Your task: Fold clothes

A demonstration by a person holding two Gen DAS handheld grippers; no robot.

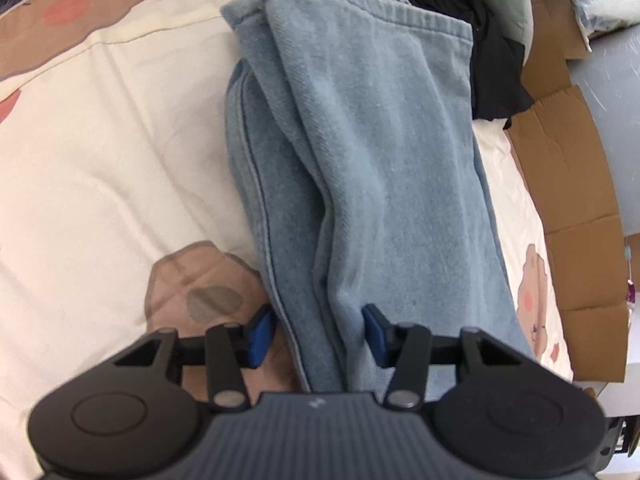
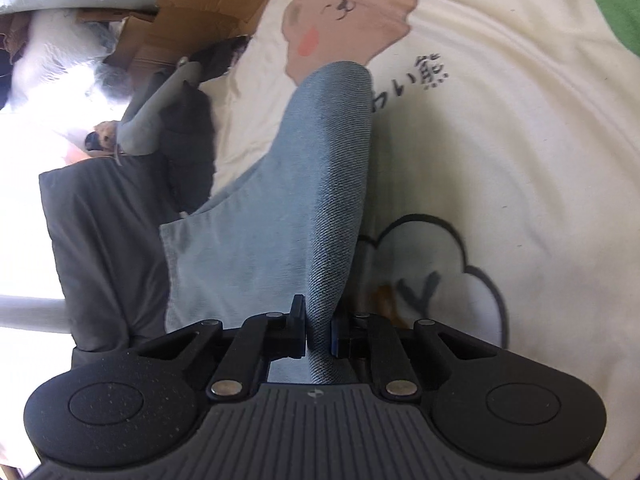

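Two hand-held grippers work over a bed. The right hand-held gripper (image 2: 319, 334) is clamped on a fold of the blue jeans (image 2: 320, 200). The left hand-held gripper (image 1: 318, 336) straddles a folded edge of the jeans (image 1: 360, 140), its jaws apart. The jeans lie on a cream bedsheet (image 1: 120, 160); beyond them are dark clothes (image 1: 488, 40) and cardboard (image 1: 568, 168).

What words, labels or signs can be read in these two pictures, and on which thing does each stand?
"熊", after two partly hidden characters that I cannot read surely: dark print on the cream bedsheet, beside the blue garment.
A single dark mark like "Y": inside the cloud drawing on that sheet.
Small pale logo on the right gripper body: too small to read.
Left wrist view: no readable text.
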